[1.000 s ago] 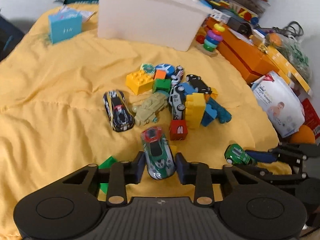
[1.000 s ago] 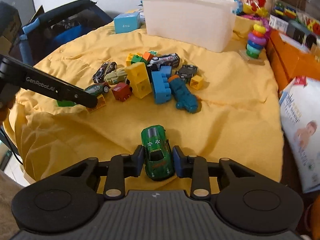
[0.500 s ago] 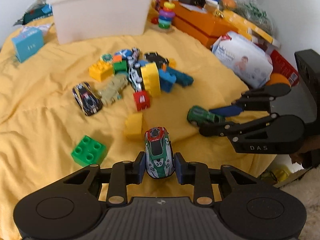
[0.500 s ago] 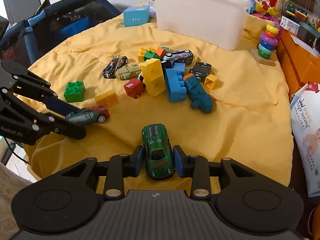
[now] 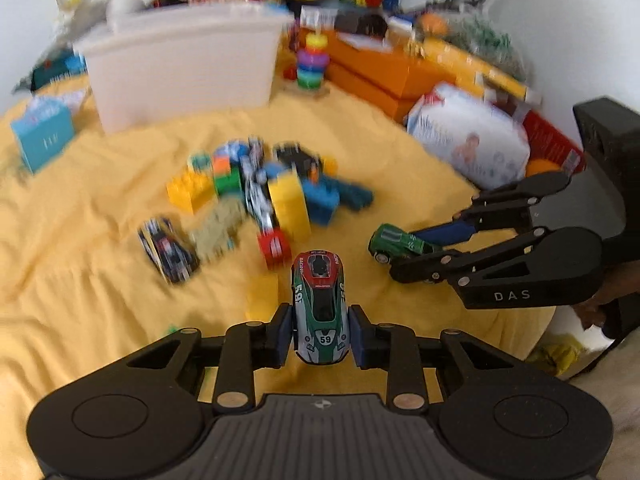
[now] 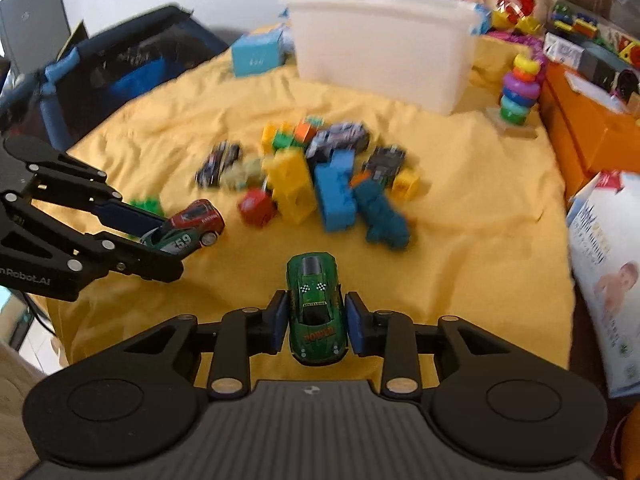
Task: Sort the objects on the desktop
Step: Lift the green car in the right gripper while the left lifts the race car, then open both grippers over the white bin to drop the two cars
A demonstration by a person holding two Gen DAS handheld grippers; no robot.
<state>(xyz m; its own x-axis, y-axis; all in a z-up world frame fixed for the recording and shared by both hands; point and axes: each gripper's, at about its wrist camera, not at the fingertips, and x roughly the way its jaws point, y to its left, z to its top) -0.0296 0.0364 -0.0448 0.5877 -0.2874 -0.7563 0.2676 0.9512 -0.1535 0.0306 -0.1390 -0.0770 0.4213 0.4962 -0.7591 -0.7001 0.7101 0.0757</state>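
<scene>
My left gripper [image 5: 319, 334] is shut on a green, white and red number 59 race car [image 5: 319, 308], held above the yellow cloth. My right gripper [image 6: 316, 326] is shut on a dark green toy car [image 6: 316, 312]. Each gripper shows in the other's view: the right gripper [image 5: 404, 256] with its green car [image 5: 394, 242] at the right, the left gripper [image 6: 176, 236] with the 59 car [image 6: 188, 228] at the left. A blurred pile of building blocks [image 6: 316, 188] and small cars [image 5: 168, 250] lies mid-cloth. A white plastic bin [image 5: 180, 68] stands behind the pile.
A light blue box [image 5: 42, 138] sits at the far left. A ring stacker toy [image 6: 518, 90], orange boxes [image 5: 384, 76] and a wipes pack [image 5: 472, 140] line the right side. A dark blue framed bin [image 6: 100, 80] stands off the cloth's left edge.
Both grippers have lifted and tilted upward with their cars, and the pile has slid lower and farther in view. The left gripper has drawn closer to the right one.
</scene>
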